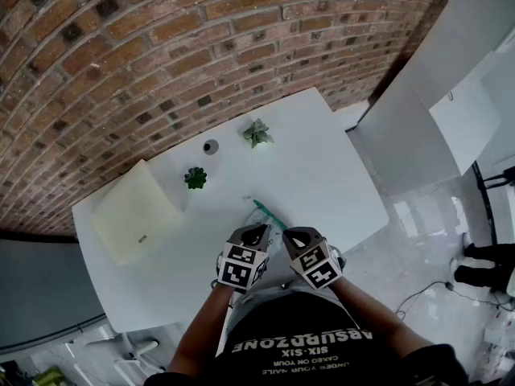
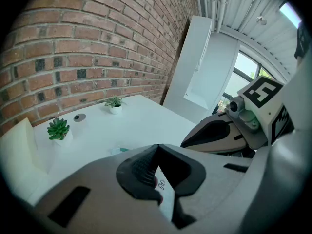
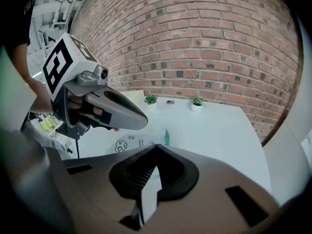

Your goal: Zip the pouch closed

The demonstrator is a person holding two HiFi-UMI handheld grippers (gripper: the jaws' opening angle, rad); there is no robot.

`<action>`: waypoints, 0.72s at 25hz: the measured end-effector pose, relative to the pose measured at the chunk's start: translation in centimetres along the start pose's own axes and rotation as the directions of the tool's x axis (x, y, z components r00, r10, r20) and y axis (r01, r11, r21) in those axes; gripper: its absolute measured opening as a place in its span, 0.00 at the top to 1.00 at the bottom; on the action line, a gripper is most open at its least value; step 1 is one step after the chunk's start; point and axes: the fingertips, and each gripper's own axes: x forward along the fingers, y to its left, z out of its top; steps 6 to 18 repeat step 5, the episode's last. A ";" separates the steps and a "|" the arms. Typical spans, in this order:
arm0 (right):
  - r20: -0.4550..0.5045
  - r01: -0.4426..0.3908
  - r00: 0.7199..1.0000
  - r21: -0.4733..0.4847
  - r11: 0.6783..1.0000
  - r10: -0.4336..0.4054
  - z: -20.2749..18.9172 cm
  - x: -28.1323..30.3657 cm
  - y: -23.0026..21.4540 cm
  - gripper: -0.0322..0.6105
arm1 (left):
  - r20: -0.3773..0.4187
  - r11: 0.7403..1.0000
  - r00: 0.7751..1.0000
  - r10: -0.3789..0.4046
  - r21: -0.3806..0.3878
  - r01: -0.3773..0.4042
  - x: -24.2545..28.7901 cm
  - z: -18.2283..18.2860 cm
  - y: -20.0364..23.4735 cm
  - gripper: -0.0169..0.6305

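Black T-shirt (image 1: 306,340) of the person fills the near edge of the head view, and its print reads "ABSURDZONE" over "SIX-SIX", upside down from there. Beyond it a white table (image 1: 338,175) stands against a brick wall (image 1: 161,39).

At the table's near edge, in the middle, lies the pouch (image 3: 127,143), translucent white. Its teal zipper strip (image 1: 266,213) marks the long axis, running from far left to near right. The strip's near end is hidden behind the grippers. The body lies left of the strip and carries a small cartoon and lines of print too small to read.

Side by side over the pouch's near part, the left gripper (image 1: 256,233) and right gripper (image 1: 296,236) both point down and away. Each has its jaws pressed together on a fold of the pouch's white film.

Farther left sits a cream box (image 1: 137,211). Past the pouch stand a dark green succulent (image 1: 195,178), a paler succulent (image 1: 257,133) and, between them, a grey disc (image 1: 211,146).
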 end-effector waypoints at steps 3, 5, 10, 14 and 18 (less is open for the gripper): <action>0.004 0.000 1.000 -0.008 1.000 0.000 0.2 -0.1 -0.1 0.95 | 0.001 1.000 1.000 0.001 0.000 -0.001 -0.1 0.1 -0.1 0.96; 0.005 0.001 1.000 -0.012 1.000 -0.001 0.2 -0.2 -0.3 0.95 | 0.003 1.000 1.000 0.001 -0.001 -0.001 -0.2 0.3 -0.3 0.96; 0.005 0.001 1.000 -0.012 1.000 -0.001 0.2 -0.2 -0.3 0.95 | 0.003 1.000 1.000 0.001 -0.001 -0.001 -0.2 0.3 -0.3 0.96; 0.005 0.001 1.000 -0.012 1.000 -0.001 0.2 -0.2 -0.3 0.95 | 0.003 1.000 1.000 0.001 -0.001 -0.001 -0.2 0.3 -0.3 0.96; 0.005 0.001 1.000 -0.012 1.000 -0.001 0.2 -0.2 -0.3 0.95 | 0.003 1.000 1.000 0.001 -0.001 -0.001 -0.2 0.3 -0.3 0.96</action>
